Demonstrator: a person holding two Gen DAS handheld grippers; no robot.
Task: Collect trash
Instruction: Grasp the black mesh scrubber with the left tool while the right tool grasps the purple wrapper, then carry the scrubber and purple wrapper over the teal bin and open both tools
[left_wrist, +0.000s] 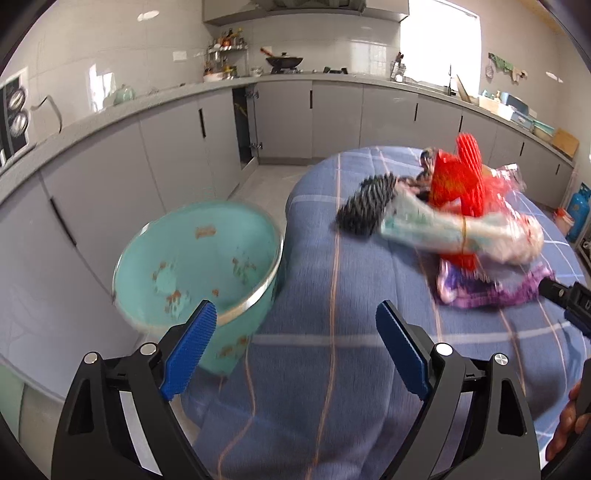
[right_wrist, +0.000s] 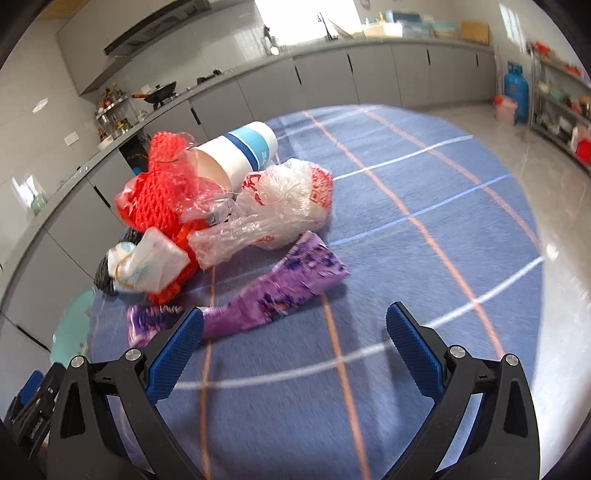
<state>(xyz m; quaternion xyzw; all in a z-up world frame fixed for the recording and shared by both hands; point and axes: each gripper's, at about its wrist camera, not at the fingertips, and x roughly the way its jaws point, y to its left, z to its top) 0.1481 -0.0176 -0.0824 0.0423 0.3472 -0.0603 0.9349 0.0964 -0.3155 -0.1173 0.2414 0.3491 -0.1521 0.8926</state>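
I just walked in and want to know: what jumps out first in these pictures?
The bright red net jumps out first, heaped with a clear plastic bag and a white cup on the blue checked tablecloth. A purple wrapper lies just in front of the open right gripper. Beside the table stands a green bucket speckled with rust, just beyond the open left gripper.

A heap of trash lies on the blue checked cloth: red foam netting (right_wrist: 162, 199), a tipped white paper cup (right_wrist: 236, 157), a crumpled clear plastic bag (right_wrist: 284, 206), a flattened purple wrapper (right_wrist: 280, 291), beside a teal bin (left_wrist: 199, 269).
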